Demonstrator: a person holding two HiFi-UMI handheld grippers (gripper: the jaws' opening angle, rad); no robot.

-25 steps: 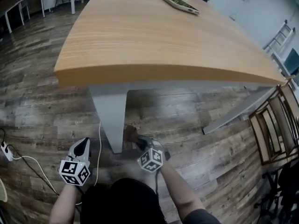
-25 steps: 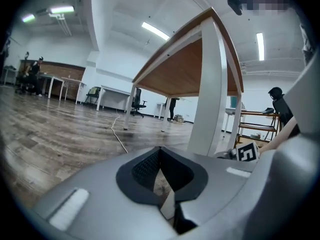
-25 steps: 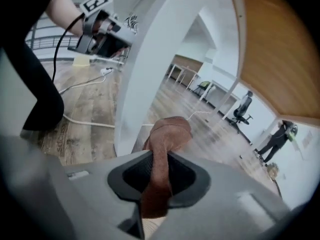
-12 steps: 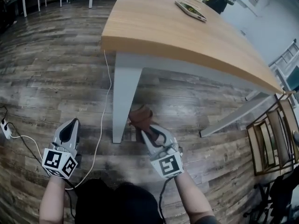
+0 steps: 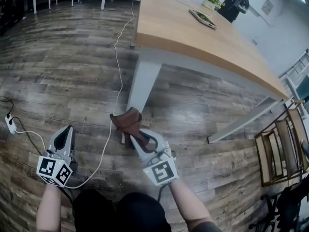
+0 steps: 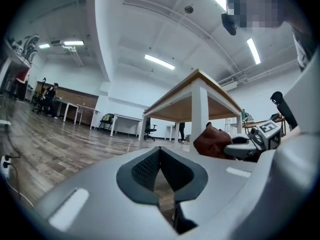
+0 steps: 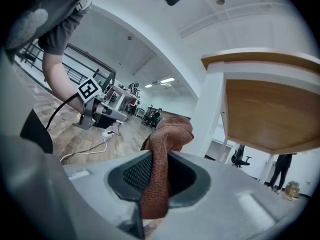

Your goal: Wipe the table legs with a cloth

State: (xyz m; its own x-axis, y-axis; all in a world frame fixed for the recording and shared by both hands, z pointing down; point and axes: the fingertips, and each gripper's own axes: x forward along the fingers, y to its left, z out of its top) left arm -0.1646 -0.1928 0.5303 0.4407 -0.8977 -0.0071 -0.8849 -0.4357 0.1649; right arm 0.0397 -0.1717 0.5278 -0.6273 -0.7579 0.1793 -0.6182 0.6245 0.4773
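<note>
Head view first: we've swung round the near corner of the surface (image 5: pixel 193 35) in the last second. The cloth (image 5: pixel 126 121), which sat by the foot of the table leg (image 5: pixel 143 81), now rides a little higher, bunched across the leg's lower stretch. The right hand-held gripper (image 5: pixel 133 135) is clenched on that cloth. The left hand-held gripper (image 5: pixel 66 129) hangs low over the floor (image 5: pixel 58 71), well apart from the leg. We read that as the wipe climbing off the foot, with most of the leg above not yet covered. Watch the white cable (image 5: pixel 117 76) trailing along the floor just beside the leg and looping back toward us, and the power strip (image 5: pixel 10 123) out by the left gripper. Over to the left gripper view: jaws pressed together, nothing in them, with the leg (image 6: pixel 199 109) and the cloth (image 6: pixel 212 141) ahead to the right. Right gripper view: the cloth (image 7: pixel 167 149) is pinched between the jaws, its free end lolling toward the leg (image 7: pixel 210 109); whether it touches, we can't tell. The surface's underside looms above, so the top of the leg looks a tight reach.
</note>
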